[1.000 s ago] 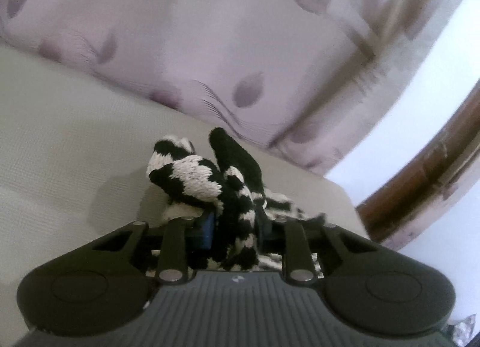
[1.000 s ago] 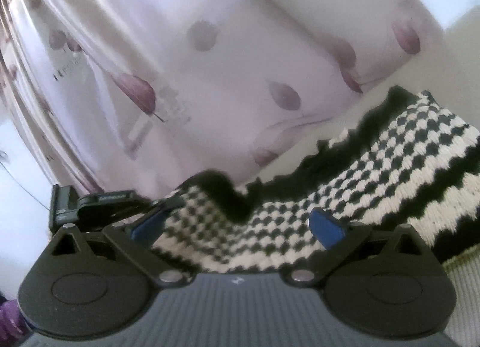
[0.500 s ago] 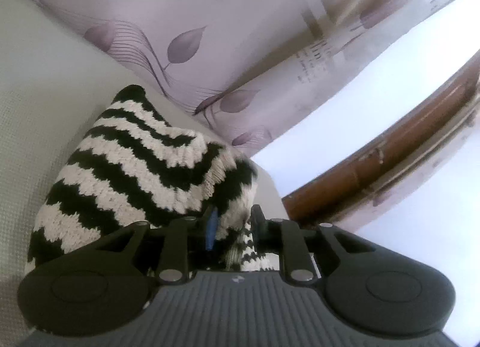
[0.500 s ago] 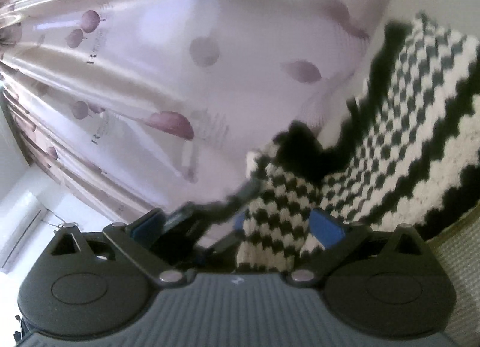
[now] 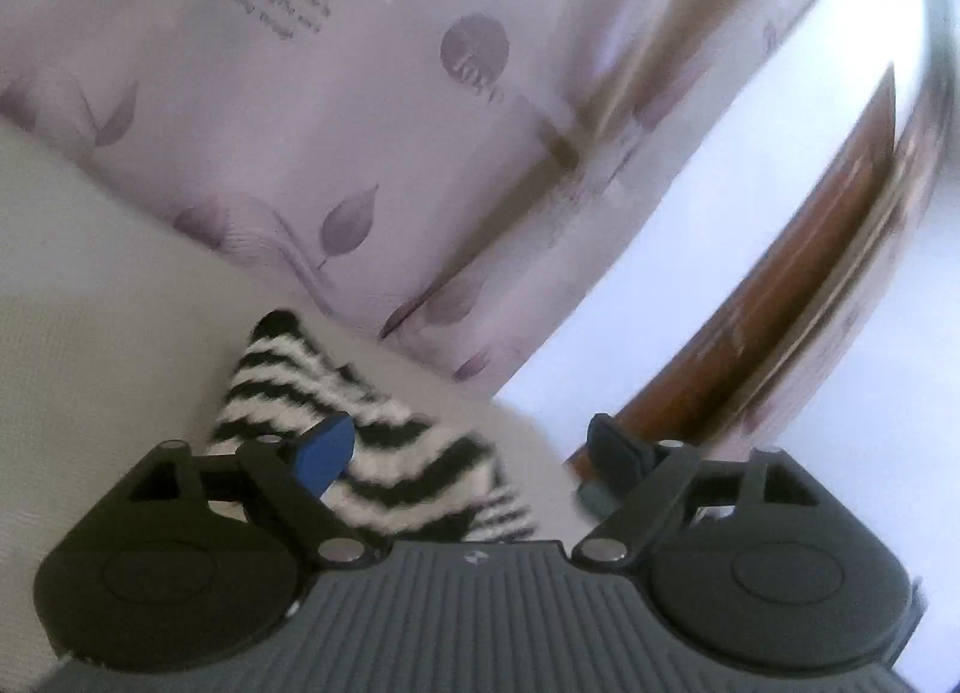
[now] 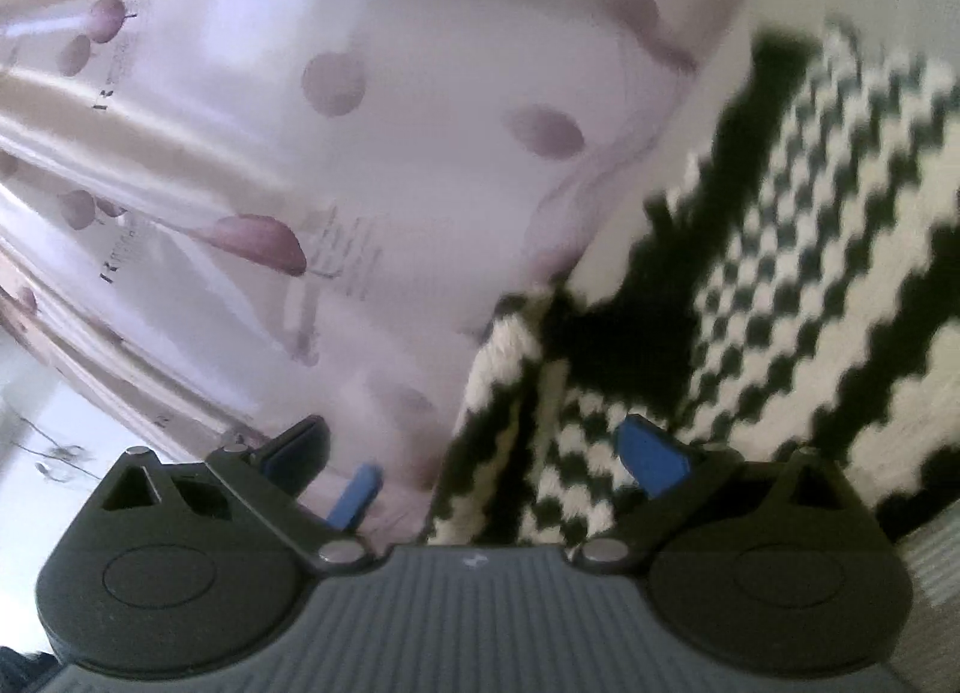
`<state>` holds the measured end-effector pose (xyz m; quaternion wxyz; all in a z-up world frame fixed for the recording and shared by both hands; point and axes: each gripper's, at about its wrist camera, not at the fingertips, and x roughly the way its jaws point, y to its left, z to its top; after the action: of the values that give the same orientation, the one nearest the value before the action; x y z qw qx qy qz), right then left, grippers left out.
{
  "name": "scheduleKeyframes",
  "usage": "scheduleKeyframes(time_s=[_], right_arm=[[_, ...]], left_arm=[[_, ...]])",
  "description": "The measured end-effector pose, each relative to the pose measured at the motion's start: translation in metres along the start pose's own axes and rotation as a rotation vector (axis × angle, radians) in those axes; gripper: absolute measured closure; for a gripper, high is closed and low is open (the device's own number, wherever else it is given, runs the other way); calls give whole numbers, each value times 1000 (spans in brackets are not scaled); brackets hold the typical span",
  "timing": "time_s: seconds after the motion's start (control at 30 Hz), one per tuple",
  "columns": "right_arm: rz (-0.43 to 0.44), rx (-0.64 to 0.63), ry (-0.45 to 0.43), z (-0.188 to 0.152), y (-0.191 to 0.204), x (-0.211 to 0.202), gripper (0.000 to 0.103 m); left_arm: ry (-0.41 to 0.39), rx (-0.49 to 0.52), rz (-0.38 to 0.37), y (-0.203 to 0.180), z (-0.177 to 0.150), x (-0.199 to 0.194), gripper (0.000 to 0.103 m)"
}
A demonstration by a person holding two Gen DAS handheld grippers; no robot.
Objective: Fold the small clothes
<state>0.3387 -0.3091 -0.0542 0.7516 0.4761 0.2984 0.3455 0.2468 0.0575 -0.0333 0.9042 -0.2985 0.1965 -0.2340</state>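
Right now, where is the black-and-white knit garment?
In both wrist views the knit garment lies on the pale surface before the purple-leaf curtain, between the opening left tongs.

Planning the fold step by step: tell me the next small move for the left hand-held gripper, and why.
Probably draw the left hand-held gripper back clear of the black-and-white knit garment. Its jaws are opening, the pads no longer press the knit, and the garment lies on the pale surface. The right hand-held gripper is open too.
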Motion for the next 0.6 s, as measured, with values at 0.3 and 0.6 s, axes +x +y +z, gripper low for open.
scheduleKeyframes(time_s=[0.3,0.6], right_arm=[[54,184,58,-1,-23,25,0],[-7,93,124,10,-10,39,0]], left_arm=[[128,-26,-83,20,-48,24,31],[122,-31,-131,21,-69,36,30]])
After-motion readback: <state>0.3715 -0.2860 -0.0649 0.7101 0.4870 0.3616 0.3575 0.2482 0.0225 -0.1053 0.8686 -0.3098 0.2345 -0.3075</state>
